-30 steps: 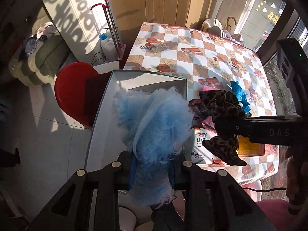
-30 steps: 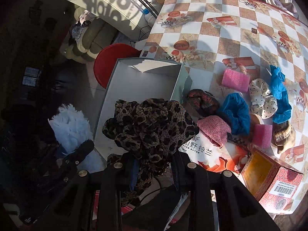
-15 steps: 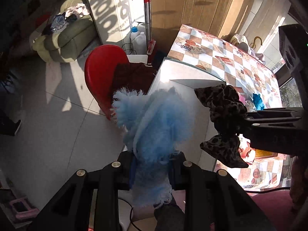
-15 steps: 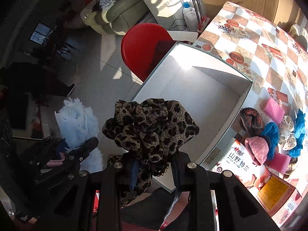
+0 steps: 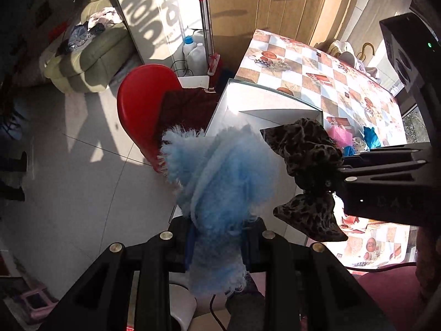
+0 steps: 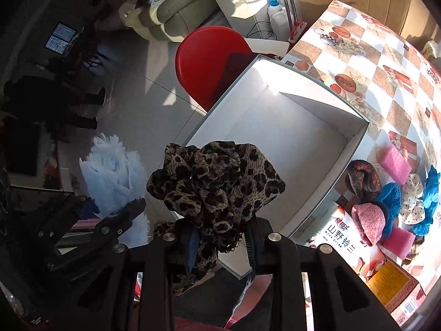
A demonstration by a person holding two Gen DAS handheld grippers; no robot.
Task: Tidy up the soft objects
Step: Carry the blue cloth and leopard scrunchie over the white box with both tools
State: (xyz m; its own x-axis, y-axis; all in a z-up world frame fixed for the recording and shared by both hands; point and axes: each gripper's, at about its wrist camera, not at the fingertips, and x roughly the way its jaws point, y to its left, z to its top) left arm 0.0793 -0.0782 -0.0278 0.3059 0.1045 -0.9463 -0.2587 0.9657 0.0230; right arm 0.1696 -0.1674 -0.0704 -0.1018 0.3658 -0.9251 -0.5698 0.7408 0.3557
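Note:
My left gripper (image 5: 217,237) is shut on a fluffy light-blue soft piece (image 5: 220,182), which also shows at the left of the right wrist view (image 6: 113,176). My right gripper (image 6: 220,237) is shut on a leopard-print scrunchie (image 6: 215,182); in the left wrist view this scrunchie (image 5: 308,151) hangs from the right gripper's fingers (image 5: 380,162). Both hang above the near left end of an open white box (image 6: 289,143) on the checkered tablecloth (image 6: 380,63). Several more soft pieces lie to the right of the box: a dark scrunchie (image 6: 362,176), a pink knit one (image 6: 368,218), a blue one (image 6: 391,197), a pink pad (image 6: 395,162).
A red chair (image 6: 204,55) with a dark cloth stands beside the box's left side. A green sofa (image 5: 91,55), bottles (image 5: 195,52) and a mop (image 5: 206,27) are on the tiled floor. A printed carton (image 6: 394,284) sits at the table's near right edge.
Both grippers swung left, from over the table's soft pile to the box's left end, and rolled. Each kept its hold. Over the last half second little moved.

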